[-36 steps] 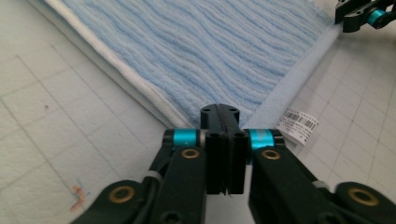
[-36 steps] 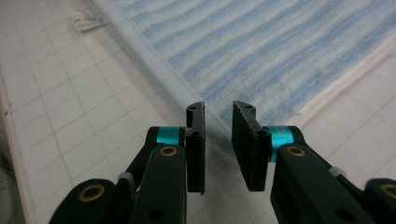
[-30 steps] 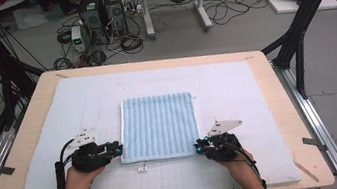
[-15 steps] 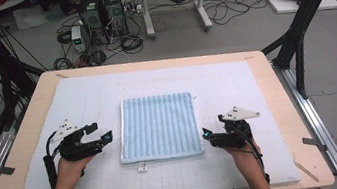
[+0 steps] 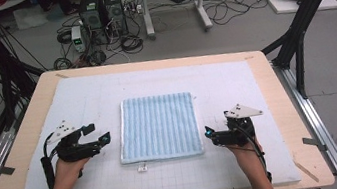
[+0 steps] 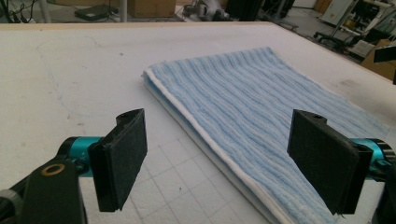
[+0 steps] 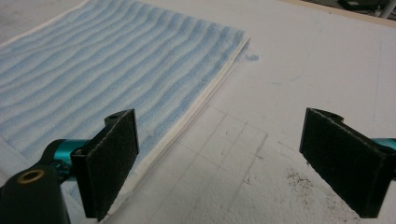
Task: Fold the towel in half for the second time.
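A folded blue striped towel [image 5: 158, 126] lies flat on the white gridded mat [image 5: 236, 89]. My left gripper [image 5: 97, 134] hovers just left of the towel's near left edge, apart from it. Its jaws have just been opening and stand wide, with nothing pressed between the pads. In the left gripper view the towel [image 6: 261, 107] stretches away beyond the open left gripper [image 6: 219, 163]. My right gripper [image 5: 211, 136] sits just right of the near right corner. It has just been opening too and holds nothing. The right gripper view shows the towel [image 7: 107, 60] past the open right gripper [image 7: 229, 163].
The mat covers a wooden table [image 5: 287, 107]. A small white tag [image 5: 142, 168] lies at the towel's near edge. Black frame struts [image 5: 300, 39] stand at the table's sides. Computers and cables [image 5: 104, 13] sit on the floor beyond the far edge.
Both grippers were at the towel's near corners a second ago. They have since opened and drawn outward, left one to the left, right one to the right. The towel lies still.
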`<action>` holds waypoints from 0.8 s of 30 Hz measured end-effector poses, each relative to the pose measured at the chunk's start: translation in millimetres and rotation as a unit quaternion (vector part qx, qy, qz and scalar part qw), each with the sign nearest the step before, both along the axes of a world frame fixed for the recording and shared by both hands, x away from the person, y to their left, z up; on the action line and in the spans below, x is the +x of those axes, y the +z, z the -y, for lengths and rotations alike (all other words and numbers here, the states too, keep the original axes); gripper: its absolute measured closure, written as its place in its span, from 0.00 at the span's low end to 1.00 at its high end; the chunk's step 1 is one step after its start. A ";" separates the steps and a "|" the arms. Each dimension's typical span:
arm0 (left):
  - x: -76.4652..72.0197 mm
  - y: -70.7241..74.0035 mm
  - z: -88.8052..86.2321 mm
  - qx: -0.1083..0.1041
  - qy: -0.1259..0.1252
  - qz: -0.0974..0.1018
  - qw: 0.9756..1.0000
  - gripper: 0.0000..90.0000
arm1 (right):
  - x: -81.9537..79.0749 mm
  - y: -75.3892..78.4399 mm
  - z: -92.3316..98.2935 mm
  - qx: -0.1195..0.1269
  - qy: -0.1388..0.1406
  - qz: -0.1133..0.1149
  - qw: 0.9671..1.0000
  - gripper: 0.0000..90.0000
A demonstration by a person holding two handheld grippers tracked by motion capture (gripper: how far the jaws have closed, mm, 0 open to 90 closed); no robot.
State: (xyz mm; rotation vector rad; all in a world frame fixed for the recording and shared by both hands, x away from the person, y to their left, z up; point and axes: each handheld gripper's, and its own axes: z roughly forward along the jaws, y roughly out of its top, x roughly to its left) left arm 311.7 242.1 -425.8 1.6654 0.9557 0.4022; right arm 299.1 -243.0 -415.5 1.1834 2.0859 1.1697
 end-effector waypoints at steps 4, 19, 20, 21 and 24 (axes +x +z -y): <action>-0.3 -0.6 -1.1 0.002 0.004 -0.002 1.000 0.23 | 0.9 -0.1 -2.4 0.001 0.005 0.001 1.000 0.12; 40.3 20.2 3.8 -0.002 0.011 -0.007 1.000 0.24 | -1.6 1.3 6.1 0.006 0.002 -0.002 1.000 0.12; 45.1 21.9 4.8 -0.001 0.014 -0.008 1.000 0.24 | -1.7 1.4 6.3 0.006 0.002 -0.004 1.000 0.12; 50.1 22.6 5.6 -0.002 0.018 -0.010 1.000 0.24 | -1.6 1.3 6.6 0.006 0.002 -0.005 1.000 0.12; 65.2 21.6 8.0 0.015 0.016 -0.027 0.999 0.31 | -2.6 0.9 5.9 0.007 0.004 -0.008 1.000 0.12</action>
